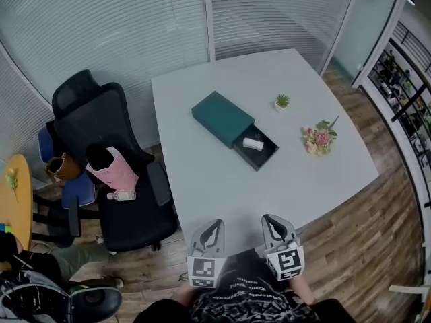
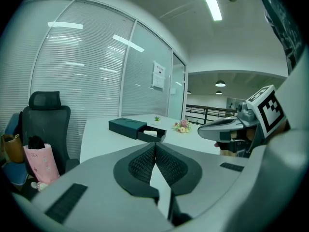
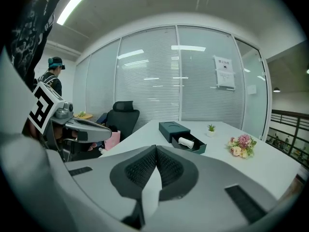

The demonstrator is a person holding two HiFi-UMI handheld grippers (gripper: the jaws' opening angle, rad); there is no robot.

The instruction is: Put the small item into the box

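Observation:
A dark teal box (image 1: 221, 115) lies mid-table with its black drawer (image 1: 264, 155) pulled out toward the right. A small white roll-shaped item (image 1: 253, 144) lies inside the drawer; the same item shows in the left gripper view (image 2: 150, 133) and the right gripper view (image 3: 186, 142). My left gripper (image 1: 211, 232) and right gripper (image 1: 275, 228) hover side by side at the table's near edge, well short of the box. The left gripper (image 2: 155, 144) has its tips together with nothing between them. The right gripper (image 3: 156, 148) is likewise shut and empty.
The white table (image 1: 202, 187) also carries a tiny potted plant (image 1: 282, 101) behind the box and a flower bunch (image 1: 319, 138) to its right. A black office chair (image 1: 101, 147) with a pink bag (image 1: 114, 170) stands to the left of the table.

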